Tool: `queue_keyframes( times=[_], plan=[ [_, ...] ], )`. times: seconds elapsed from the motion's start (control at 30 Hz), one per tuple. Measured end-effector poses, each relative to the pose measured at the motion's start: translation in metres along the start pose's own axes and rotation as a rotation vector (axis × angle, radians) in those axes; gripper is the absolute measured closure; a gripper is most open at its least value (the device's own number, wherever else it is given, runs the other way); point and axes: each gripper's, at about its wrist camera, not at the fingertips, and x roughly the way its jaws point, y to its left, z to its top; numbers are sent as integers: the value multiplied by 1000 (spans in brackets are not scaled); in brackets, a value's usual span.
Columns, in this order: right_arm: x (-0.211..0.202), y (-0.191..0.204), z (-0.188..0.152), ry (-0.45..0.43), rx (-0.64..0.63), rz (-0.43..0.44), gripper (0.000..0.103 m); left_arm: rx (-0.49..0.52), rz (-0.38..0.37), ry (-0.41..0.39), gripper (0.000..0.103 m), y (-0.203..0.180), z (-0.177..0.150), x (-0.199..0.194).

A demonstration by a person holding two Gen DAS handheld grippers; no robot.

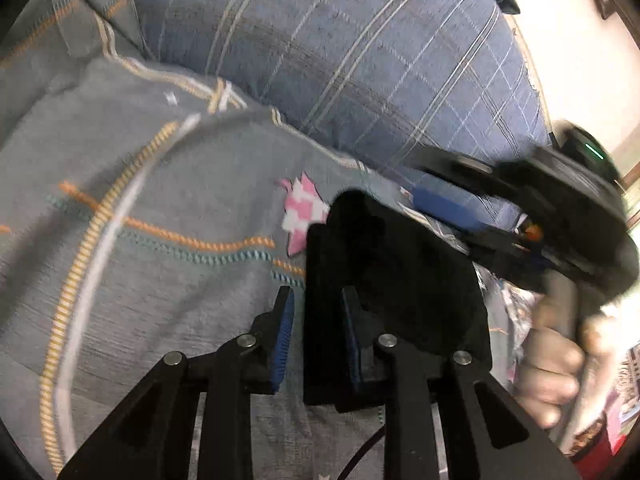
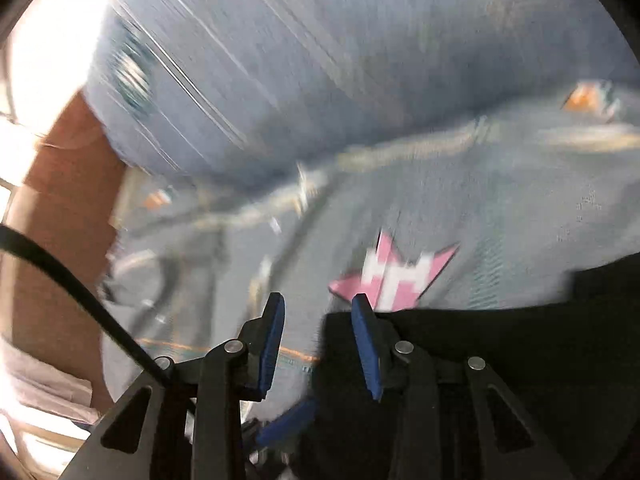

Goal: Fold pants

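I see the pants [image 1: 384, 272] as a folded block of matte black cloth with squared edges, lying on a grey woven bedspread [image 1: 140, 240] stitched with orange and teal dashed lines. A pink-and-white pixelled star patch [image 1: 300, 210] sits on the spread, touching the pants' far edge. Behind the pants a blue plaid pillow [image 1: 340, 60] bulges, soft and rounded.

My left gripper [image 1: 316, 320] stands narrowly parted; its blue ribbed pads [image 1: 282, 344] bracket the near corner of the pants, but I cannot tell whether they press on it. My right gripper [image 2: 318, 312] is released, jaws apart over the pants' left edge, nothing pinched; that view is blurred. In the left view a hand [image 1: 552, 364] clasps the right gripper's black plastic body beyond the pants.
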Motion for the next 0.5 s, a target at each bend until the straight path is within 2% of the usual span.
queue_keyframes(
  times=[0.1,0.17,0.23,0.33,0.4,0.43,0.5],
  plan=[
    [-66,-5,-23,-133,-82,-74,46,27,67,-50,81,-6,-5,-14],
    [-89,-23,-40,-166,-97,-104,32,27,95,-63,81,-11,-15,-25],
    [-87,-51,-44,-153,-32,-124,31,36,113,-56,81,-20,-33,-37],
    [-69,-112,-36,-126,193,-40,33,93,179,-62,78,-39,-55,-64],
    [-78,-124,-37,-172,297,41,34,122,208,-93,64,-54,-65,-83],
    [-88,-120,-39,-185,304,66,34,138,224,-120,60,-62,-70,-96],
    [-116,-102,-51,-228,232,78,34,169,252,-185,49,-81,-80,-121]
  ],
)
